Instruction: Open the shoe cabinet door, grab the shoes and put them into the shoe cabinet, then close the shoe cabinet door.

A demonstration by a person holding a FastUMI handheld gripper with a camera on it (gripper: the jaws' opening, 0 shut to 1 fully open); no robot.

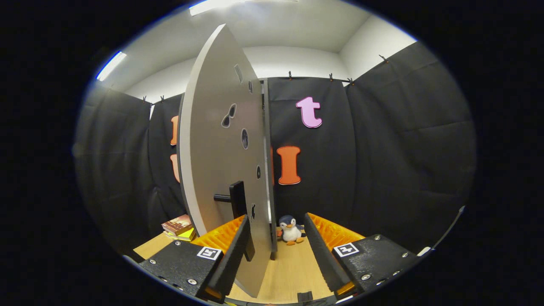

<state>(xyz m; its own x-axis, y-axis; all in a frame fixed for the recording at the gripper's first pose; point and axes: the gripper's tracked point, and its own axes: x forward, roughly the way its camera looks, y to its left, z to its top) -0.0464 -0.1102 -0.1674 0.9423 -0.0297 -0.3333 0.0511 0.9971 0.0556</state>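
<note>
Black cloth walled the booth on every side, hung by clips from a rail under a white ceiling with strip lights. Beneath it ran a pale wooden tabletop (293, 272).

The gripper (276, 250) looked forward along its two fingers, which stood well apart, clamped on nothing. Between them, closer to the left finger (231, 263), rose the shoe cabinet door (212, 170), a grey panel swung out so that it was seen nearly edge-on, its lower corner reaching down into the gap. Small dark cut-out shapes dotted its face. A dark handle (236, 199) stuck out from the door just above and ahead of the left finger's tip; whether that finger touched the door or the handle could not be told. The right finger (325, 255) stood apart from the door, with bare tabletop between them.

Beyond the fingers, just past the door's far edge, a small plush penguin (291, 229) sat on the tabletop against the cloth. Out to the left, beyond the left finger, lay a short stack of books (178, 227) near the table's corner.
</note>
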